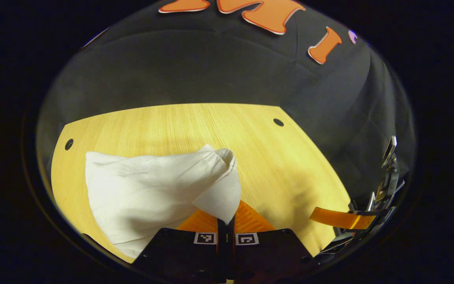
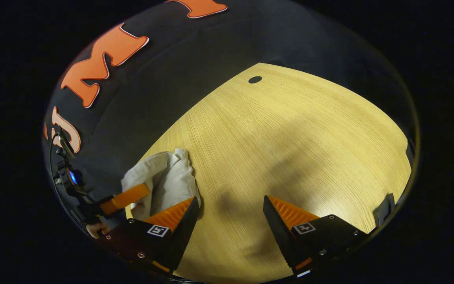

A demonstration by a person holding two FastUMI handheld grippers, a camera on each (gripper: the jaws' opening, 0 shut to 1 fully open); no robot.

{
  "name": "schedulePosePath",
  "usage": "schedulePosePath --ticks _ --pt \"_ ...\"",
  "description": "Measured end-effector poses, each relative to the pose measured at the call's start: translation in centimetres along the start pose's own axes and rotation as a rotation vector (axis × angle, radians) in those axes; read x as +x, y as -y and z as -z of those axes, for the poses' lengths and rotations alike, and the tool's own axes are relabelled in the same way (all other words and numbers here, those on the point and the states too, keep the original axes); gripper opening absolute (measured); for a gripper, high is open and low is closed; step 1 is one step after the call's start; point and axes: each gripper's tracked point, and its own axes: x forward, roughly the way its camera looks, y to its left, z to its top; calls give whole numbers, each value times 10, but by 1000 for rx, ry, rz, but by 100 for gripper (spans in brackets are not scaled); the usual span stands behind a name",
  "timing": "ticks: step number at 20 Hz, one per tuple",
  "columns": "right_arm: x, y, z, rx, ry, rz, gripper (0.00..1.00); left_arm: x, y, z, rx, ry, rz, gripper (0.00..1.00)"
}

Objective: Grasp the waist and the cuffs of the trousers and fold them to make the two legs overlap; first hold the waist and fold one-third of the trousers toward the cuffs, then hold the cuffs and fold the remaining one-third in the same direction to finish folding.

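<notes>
White trousers (image 1: 144, 189) lie bunched on the wooden table (image 1: 290, 165), with one corner lifted. My left gripper (image 1: 226, 225) is shut on that lifted corner, and the cloth hangs over its fingers. In the right gripper view the trousers (image 2: 164, 177) sit at the left, pinched by the left gripper (image 2: 126, 199), with a hand below it. My right gripper (image 2: 231, 215) is open above bare table (image 2: 290, 130), just right of the cloth, with nothing between its fingers. One of its fingers (image 1: 341, 218) shows at the far right of the left gripper view.
Small round holes (image 1: 278, 122) (image 2: 255, 79) mark the tabletop near its far corners. The black cloth wall (image 1: 211, 67) stands right behind the table's back edge. Bare wood stretches to the right of the trousers.
</notes>
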Motion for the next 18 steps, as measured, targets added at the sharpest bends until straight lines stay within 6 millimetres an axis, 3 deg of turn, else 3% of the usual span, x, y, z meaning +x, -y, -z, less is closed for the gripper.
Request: schedulePosePath --ticks 5,8,9,12,15,18 --pt "-5 3 1 -3 2 21 98 29 16 37 115 -45 -21 5" --pt "-6 4 0 -5 1 29 99 33 20 45 132 -53 -21 38" --pt "-6 4 -1 -8 1 31 98 30 27 44 123 -50 7 41" --pt "-9 3 3 -20 -9 32 99 23 36 38 145 -24 25 100" --pt "-9 -4 0 -67 -3 35 99 4 26 22 198 40 -33 100" --pt "-12 -19 -6 -121 10 23 98 -21 -1 8 205 141 -113 100"
